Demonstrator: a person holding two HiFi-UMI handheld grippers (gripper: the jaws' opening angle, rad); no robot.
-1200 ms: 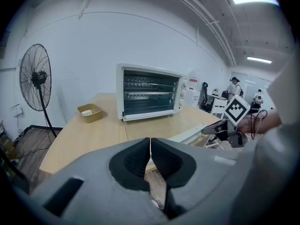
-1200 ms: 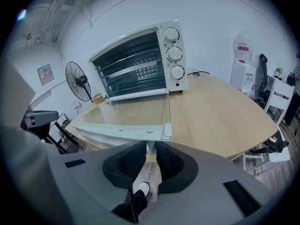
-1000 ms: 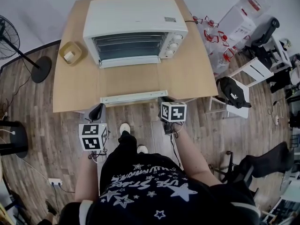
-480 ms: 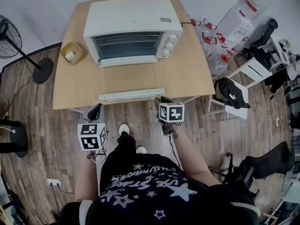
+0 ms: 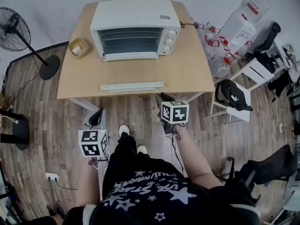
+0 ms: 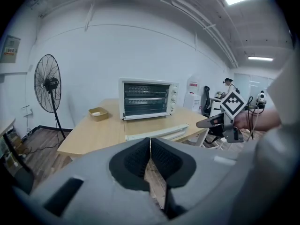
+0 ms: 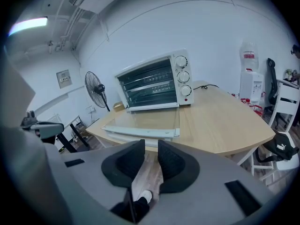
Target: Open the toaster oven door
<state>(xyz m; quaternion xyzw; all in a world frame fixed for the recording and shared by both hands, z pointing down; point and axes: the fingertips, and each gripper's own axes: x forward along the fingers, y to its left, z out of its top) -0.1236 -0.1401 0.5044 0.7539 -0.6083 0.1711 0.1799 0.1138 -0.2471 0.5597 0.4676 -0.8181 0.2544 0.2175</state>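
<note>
The white toaster oven [image 5: 136,27] stands at the back of the wooden table [image 5: 187,74]. Its glass door [image 5: 130,72] lies folded down flat, with the white handle [image 5: 132,86] near the table's front edge. My right gripper [image 5: 164,98] hovers just off that edge, right of the handle, touching nothing. Its jaws are closing, a gap still shows and nothing is between them [image 7: 151,156]. My left gripper [image 5: 96,117] hangs lower over the floor, left of the handle, its pads pressed together and empty [image 6: 150,149].
A small tan dish [image 5: 78,48] sits left of the oven. A black standing fan [image 5: 14,32] is at the far left. A white chair with a black bag [image 5: 233,95] stands right of the table. My feet are below the table's front edge.
The door lies open in all frames. The table sits a little farther up the head view now. The left gripper has dropped slightly toward me; the right one has hardly shifted.
</note>
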